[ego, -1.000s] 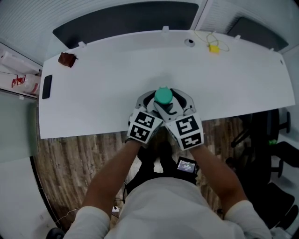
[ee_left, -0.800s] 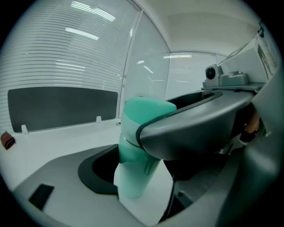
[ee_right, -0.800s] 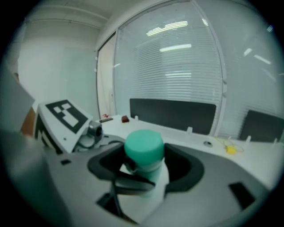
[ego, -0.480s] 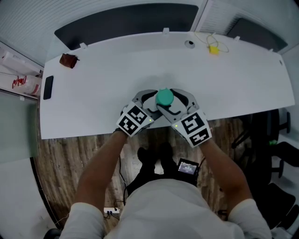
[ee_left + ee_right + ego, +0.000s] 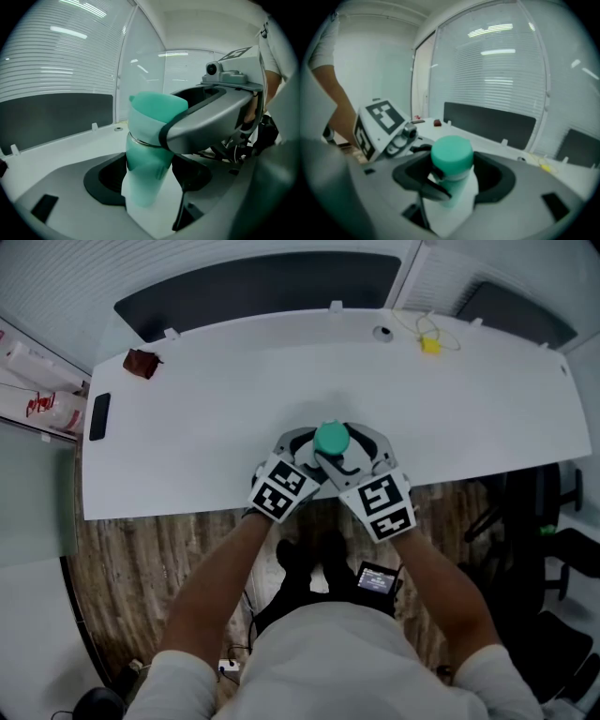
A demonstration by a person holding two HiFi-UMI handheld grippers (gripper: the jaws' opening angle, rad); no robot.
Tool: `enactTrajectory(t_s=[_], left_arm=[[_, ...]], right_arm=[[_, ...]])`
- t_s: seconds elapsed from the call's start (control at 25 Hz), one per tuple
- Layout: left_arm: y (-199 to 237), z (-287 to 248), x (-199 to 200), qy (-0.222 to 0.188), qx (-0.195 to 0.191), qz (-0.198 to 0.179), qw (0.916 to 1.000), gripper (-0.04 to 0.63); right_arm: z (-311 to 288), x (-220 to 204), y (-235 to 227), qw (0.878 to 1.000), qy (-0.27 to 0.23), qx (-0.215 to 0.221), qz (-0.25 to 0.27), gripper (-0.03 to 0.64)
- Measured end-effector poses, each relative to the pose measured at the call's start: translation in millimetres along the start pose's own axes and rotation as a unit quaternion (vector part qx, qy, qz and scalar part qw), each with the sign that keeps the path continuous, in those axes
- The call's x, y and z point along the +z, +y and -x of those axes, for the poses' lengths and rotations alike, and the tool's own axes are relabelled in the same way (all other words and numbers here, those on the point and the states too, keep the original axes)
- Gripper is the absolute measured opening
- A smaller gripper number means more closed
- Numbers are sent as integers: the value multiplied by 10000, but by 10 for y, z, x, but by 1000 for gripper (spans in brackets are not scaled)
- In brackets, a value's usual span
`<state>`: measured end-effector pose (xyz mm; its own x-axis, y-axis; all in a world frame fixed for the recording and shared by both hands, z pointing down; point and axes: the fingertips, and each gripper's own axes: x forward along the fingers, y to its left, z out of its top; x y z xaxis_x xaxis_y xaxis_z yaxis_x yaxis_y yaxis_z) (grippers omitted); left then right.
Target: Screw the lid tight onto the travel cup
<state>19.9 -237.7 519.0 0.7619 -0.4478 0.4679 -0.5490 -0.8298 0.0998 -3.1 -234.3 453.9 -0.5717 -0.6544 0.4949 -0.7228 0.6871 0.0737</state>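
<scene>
The left claw (image 5: 150,177) was narrowed onto the body of the travel cup (image 5: 140,190), and the right claw (image 5: 452,174) was clamped round the green lid (image 5: 451,150) above it. The lid sat square on the cup, a thin metal ring showing at the seam, so threading looked begun. How tight it was could not be read, and the final twisting was probably left to do. The cup stood upright near the front edge of the white surface (image 5: 206,399).

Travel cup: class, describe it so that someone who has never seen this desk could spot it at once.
Find the long white desk. At the middle of its near edge, the left claw and right claw grip one travel cup. It is the only mint-green thing there.
</scene>
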Motion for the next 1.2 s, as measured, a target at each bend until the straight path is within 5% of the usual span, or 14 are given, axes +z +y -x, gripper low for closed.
enactTrajectory(t_s=[0.28,0.52,1.0,1.2], left_arm=[[32,-4,-1,-69,477,325,9983,319],[47,-14,-2,-62,819,518,9953,319],[-22,17,22,271,-561,-597,9963,319],[0,2,33,164,-273,-417,9986,319]], right_arm=[[-10,1,-23,9982,35,-547,-245,295],[-17,-4,-37,9978,10,-552,-353,295],[-16,8,36,9983,39,514,253,295],[-21,12,6,9997,45,177,143,295]])
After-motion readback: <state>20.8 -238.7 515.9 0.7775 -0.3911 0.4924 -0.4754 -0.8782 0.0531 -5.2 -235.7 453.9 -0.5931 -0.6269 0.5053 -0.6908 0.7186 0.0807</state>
